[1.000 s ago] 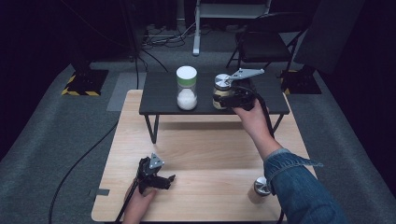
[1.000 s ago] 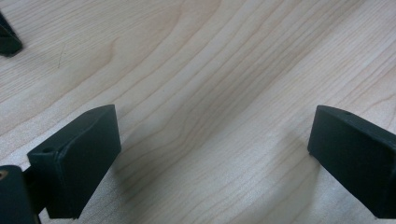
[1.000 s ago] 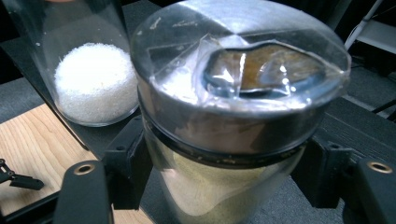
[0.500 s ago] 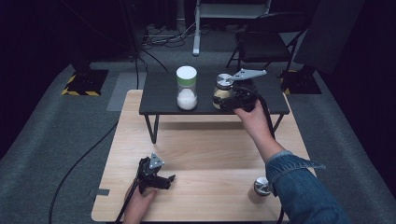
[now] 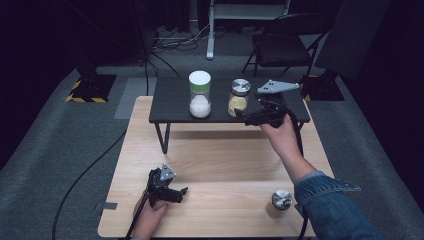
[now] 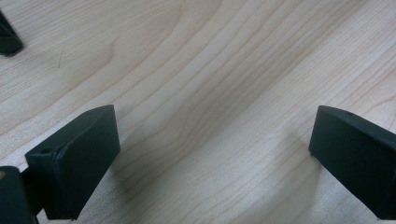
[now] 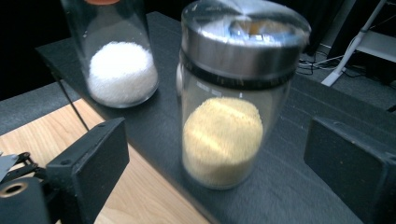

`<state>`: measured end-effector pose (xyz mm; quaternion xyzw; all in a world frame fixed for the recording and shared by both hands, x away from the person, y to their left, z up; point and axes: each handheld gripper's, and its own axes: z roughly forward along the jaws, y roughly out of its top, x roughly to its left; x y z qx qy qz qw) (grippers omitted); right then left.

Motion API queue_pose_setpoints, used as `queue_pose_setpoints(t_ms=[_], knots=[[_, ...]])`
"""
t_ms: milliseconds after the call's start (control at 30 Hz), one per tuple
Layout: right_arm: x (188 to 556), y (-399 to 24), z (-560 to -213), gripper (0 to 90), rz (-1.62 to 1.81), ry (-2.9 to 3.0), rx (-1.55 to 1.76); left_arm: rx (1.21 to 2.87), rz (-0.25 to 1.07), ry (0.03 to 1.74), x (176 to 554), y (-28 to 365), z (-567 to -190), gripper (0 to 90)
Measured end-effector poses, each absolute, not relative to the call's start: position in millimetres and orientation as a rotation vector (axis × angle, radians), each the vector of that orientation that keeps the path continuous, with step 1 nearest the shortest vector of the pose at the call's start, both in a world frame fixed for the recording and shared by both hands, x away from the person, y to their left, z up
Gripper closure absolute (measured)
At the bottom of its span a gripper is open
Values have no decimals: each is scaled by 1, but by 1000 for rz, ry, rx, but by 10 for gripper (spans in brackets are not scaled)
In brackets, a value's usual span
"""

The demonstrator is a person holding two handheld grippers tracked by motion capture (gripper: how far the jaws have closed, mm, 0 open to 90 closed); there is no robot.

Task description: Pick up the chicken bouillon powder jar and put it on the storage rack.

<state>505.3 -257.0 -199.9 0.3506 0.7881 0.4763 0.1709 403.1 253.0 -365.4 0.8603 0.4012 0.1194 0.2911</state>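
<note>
A glass jar of yellow grains (image 5: 239,98) (image 7: 223,135) with a metal lid stands on the black shelf (image 5: 175,102). My right gripper (image 5: 248,119) (image 7: 219,156) sits just to the jar's right and nearer the person, level with the shelf top. Its jaws have just been opening and stand wide, with the jar a little ahead of them and untouched. Left of that jar is a jar of white grains (image 5: 200,96) (image 7: 121,72) with a white lid. My left gripper (image 5: 179,193) (image 6: 210,154) rests open at the front left of the wooden table (image 5: 225,160), with bare wood between its jaws.
A second metal-lidded jar (image 5: 281,202) stands on the wood at the front right, beside the person's denim sleeve (image 5: 335,210). The shelf stands on thin black legs (image 5: 162,137) at the back of the table. Cables trail from both grippers.
My right gripper has let go of the yellow-grain jar, opened its jaws and drawn back to the right, toward the person. The jar stays on the shelf. The left gripper has not moved.
</note>
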Motion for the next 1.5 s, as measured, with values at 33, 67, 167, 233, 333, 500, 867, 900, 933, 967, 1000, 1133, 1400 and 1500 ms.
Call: queue_pose_setpoints(t_ms=[33, 67, 167, 233, 333, 500, 867, 900, 933, 967, 1000, 1133, 1400, 1500], knots=[[504, -259, -200, 63, 1349, 2238, 995, 2295, 318, 1073, 403, 253, -365, 9], [502, -260, -201, 62, 1345, 2240, 997, 2295, 318, 1072, 403, 253, -365, 8], [495, -268, -204, 62, 1356, 2231, 1013, 2295, 318, 1072, 403, 253, -365, 8], [491, -273, -205, 62, 1361, 2228, 1016, 2295, 318, 1073, 403, 253, -365, 8], [483, -277, -206, 62, 1342, 2232, 1010, 2294, 319, 1073, 403, 253, -365, 5], [471, -288, -210, 62, 1342, 2231, 1002, 2292, 323, 1081, 402, 252, -365, 4], [448, -315, -228, 58, 1362, 2211, 1011, 2292, 327, 1083, 402, 252, -365, 3], [446, -317, -229, 58, 1366, 2209, 1013, 2291, 326, 1084, 401, 252, -365, 3], [444, -320, -231, 57, 1371, 2208, 1017, 2292, 327, 1083, 402, 252, -365, 3], [443, -322, -233, 56, 1370, 2206, 1018, 2292, 327, 1083, 402, 252, -365, 3], [441, -323, -234, 55, 1366, 2205, 1020, 2292, 327, 1083, 401, 252, -365, 3], [437, -329, -240, 50, 1350, 2207, 1026, 2292, 327, 1083, 401, 252, -365, 3], [427, -341, -253, 47, 1328, 2214, 1048, 2292, 327, 1083, 401, 252, -365, 3], [424, -347, -258, 47, 1326, 2211, 1067, 2291, 328, 1081, 401, 252, -365, 3]])
